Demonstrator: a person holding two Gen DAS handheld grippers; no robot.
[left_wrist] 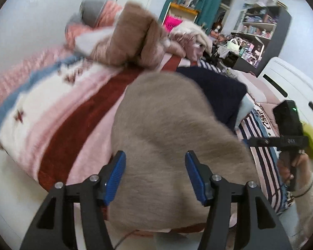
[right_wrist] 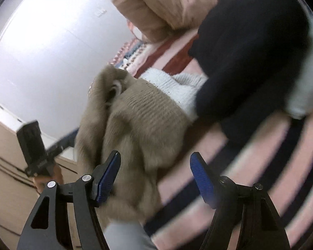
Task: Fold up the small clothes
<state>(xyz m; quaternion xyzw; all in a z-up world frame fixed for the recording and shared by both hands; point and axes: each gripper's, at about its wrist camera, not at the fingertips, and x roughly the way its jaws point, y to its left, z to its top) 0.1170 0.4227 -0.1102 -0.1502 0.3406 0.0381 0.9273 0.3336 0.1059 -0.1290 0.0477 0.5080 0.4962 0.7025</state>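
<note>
The right hand-held gripper [right_wrist: 155, 177], jaws apart, hovers over a tan knit sweater [right_wrist: 133, 133] beside a navy garment [right_wrist: 250, 62].

A fuzzy beige knit sweater [left_wrist: 167, 137] lay bunched on the bed's edge, touching a dark navy garment [left_wrist: 217, 89].

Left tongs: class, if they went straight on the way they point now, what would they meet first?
Most likely the tan knitted sweater. The left tongs stand open with the sweater filling the space between and beyond the pads. Depth is blurred, so whether it already touches them cannot be told. The navy garment lies further on.
</note>
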